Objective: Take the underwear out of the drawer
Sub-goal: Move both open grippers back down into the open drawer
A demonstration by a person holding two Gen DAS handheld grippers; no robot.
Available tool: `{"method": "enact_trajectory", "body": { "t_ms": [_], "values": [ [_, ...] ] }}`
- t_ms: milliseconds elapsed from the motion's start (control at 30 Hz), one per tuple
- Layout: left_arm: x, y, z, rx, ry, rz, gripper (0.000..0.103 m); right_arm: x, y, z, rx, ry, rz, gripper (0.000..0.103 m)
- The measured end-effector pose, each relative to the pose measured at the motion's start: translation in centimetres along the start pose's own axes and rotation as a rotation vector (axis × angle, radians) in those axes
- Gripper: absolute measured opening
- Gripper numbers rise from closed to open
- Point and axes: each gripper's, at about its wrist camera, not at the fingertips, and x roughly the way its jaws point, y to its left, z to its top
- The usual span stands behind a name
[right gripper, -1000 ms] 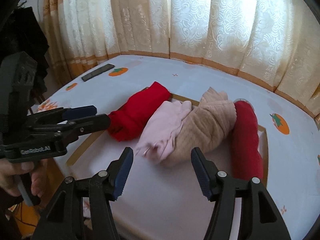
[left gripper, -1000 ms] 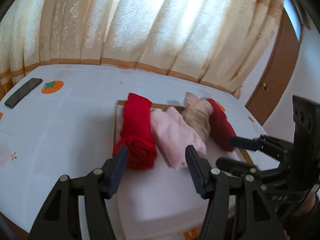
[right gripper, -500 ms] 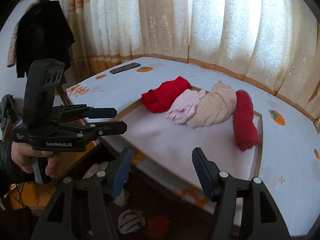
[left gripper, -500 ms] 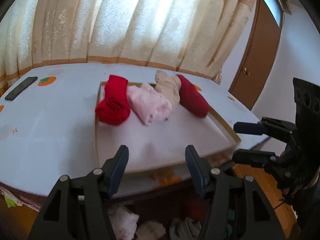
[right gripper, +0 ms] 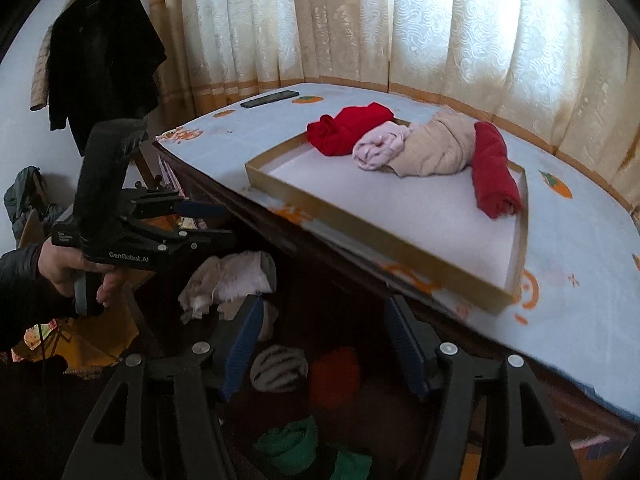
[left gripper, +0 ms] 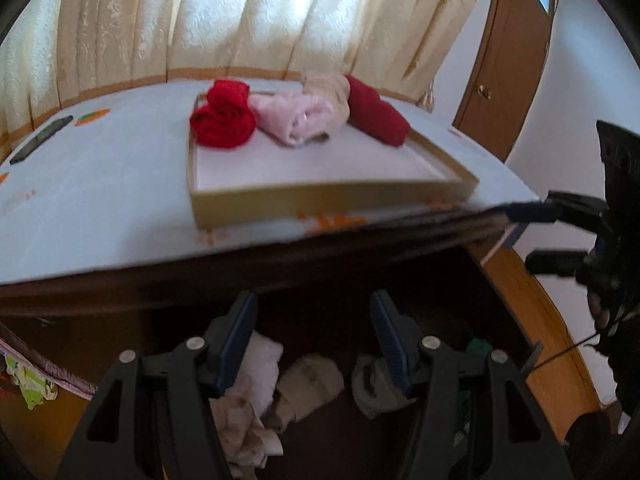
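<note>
open drawer (right gripper: 320,360) clear from above, tabletop edge (left gripper: 280,248) overhanging behind

Daylight glows through the cream curtains (left gripper: 248,20), bleaching their middle folds to near-white glare and lighting the table (left gripper: 100,184) top evenly. Below the table's front edge the open drawer (right gripper: 320,392) sits in deep shadow, its contents dim and murky. Motion blur smears that front edge and the tray (left gripper: 320,196) rim in the left view. Fisheye curvature bends both pictures, with black vignettes in the corners.
</note>
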Motion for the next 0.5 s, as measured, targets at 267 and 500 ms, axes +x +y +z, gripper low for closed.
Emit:
{"method": "enact_trajectory", "body": {
  "t_ms": [267,500],
  "values": [
    [0.3,0.0,-1.9,0.018,0.05,0.009,0.059,-0.8,-0.4,-2.8,-0.011,0.053,-0.014,0.066],
    [1.0,-0.1,-3.5,0.053,0.125,0.012,0.059,-1.1,-1.1,-5.5,-0.026,0.121,-0.034,0.066]
  ]
}}
